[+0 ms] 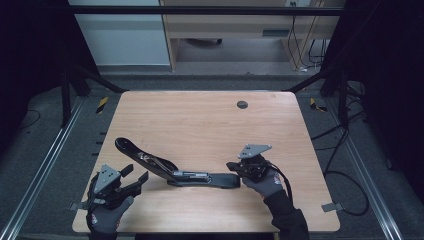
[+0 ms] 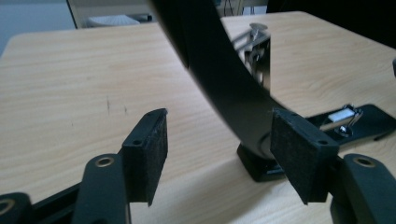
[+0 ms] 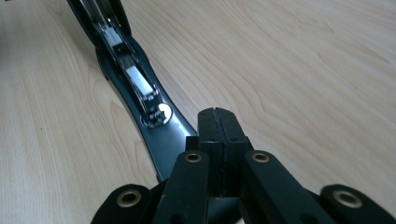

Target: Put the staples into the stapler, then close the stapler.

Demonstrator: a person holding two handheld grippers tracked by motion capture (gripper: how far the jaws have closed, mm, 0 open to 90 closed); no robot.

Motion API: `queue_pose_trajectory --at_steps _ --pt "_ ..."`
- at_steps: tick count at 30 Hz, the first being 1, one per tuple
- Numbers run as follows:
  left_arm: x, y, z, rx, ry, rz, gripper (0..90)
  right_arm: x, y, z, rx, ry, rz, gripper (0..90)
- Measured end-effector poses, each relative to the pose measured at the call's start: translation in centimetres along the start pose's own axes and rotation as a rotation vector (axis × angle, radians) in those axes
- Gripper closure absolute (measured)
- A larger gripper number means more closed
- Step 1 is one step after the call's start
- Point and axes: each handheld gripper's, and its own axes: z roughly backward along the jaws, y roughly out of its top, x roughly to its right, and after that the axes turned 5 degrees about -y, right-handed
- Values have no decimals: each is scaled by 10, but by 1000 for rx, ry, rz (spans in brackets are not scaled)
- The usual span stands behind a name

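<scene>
A black stapler (image 1: 200, 178) lies swung open on the wooden table (image 1: 200, 120), its base flat and its curved top arm (image 1: 135, 152) rising toward the left. In the left gripper view that arm (image 2: 210, 60) arches up just beyond the pads, and the base (image 2: 359, 121) shows its metal plate. My left gripper (image 1: 136, 173) (image 2: 224, 144) stands open beside the arm, with nothing pressed between its pads. My right gripper (image 1: 231, 165) (image 3: 218, 116) is shut with nothing between its jaws. It sits at the right end of the base (image 3: 140, 88); whether it touches I cannot tell.
A round cable hole (image 1: 242, 104) sits near the table's far edge. Dark frame rails run along both sides of the table, and cables lie on the floor at the right. Bare wood stretches behind the stapler.
</scene>
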Motion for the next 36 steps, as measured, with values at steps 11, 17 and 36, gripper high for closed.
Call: queue_pose_trajectory --at_steps 11,17,36 --pt "-8 25 -3 87 23 57 350 3 -31 11 7 -36 -78 900" --pt "-9 34 -10 105 23 67 381 -2 -37 12 12 -34 -87 900" --pt "-11 36 -10 130 15 105 574 -8 -46 -2 -27 -34 -119 900"
